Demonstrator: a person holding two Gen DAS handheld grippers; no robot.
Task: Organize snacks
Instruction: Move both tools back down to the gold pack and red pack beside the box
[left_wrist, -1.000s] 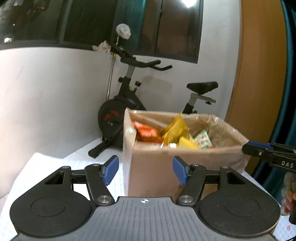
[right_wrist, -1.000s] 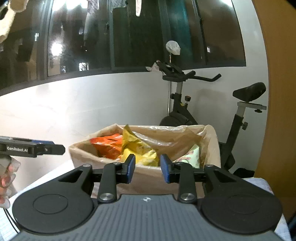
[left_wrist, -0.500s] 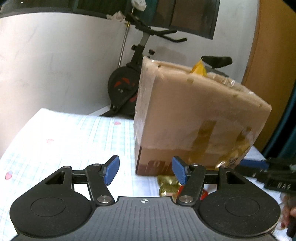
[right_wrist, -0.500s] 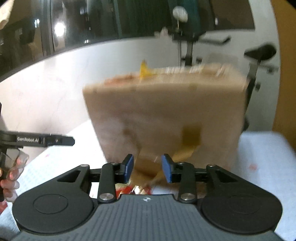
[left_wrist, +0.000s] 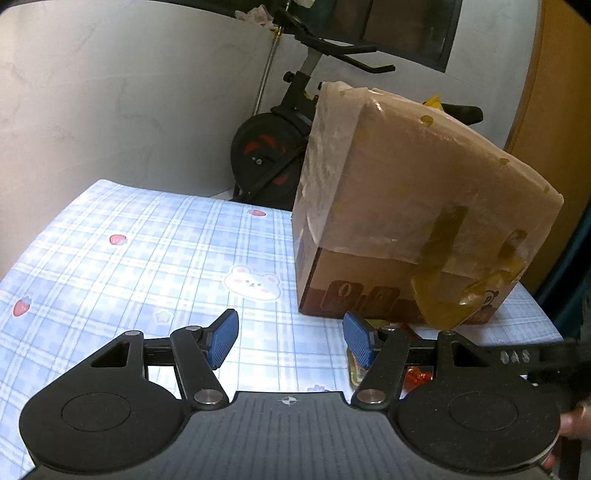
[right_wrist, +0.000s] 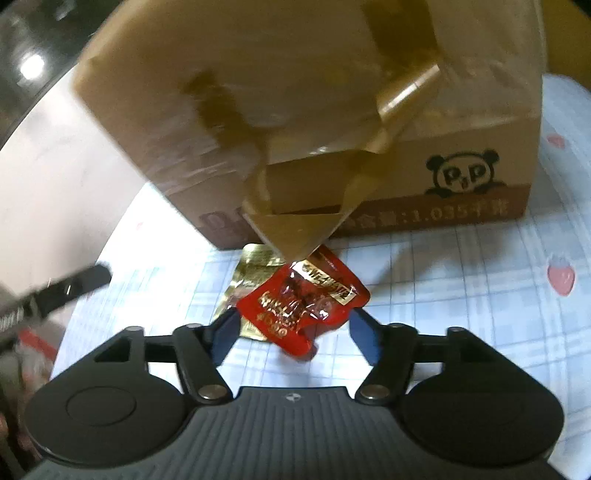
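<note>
Trouble is likeliest to be coming from the loose flap of brown tape (right_wrist: 295, 225) that is hanging off the near face of the cardboard box (right_wrist: 461, 155), because it is dangling right over the two snack packets lying on the checked tablecloth (right_wrist: 461, 288). The red packet (right_wrist: 299, 310) is lying on top of the gold packet (right_wrist: 255, 273), both just in front of the box, and the right gripper (right_wrist: 291, 332) is sitting with its jaws spread wide to either side of the red packet, not yet pinching it. If the blue pads are closing from here, they may be catching the gold packet underneath as well, or snagging the sticky tape and dragging the box along. The red packet is crinkled and glossy, so I judge it could be slipping out of a shallow pinch.

The left gripper (left_wrist: 291, 341) is also spread open and holding nothing, hovering over the tablecloth to the left of the box; its right finger is partly hiding the packets in that view. The box is sitting tall and looks top-heavy, with a yellow bag (left_wrist: 432, 100) poking out above its far rim, so a nudge from either gripper might be tipping it or spilling what is inside. The right view is blurred, which suggests quick motion, and a hurried closing could be missing the packet altogether
</note>
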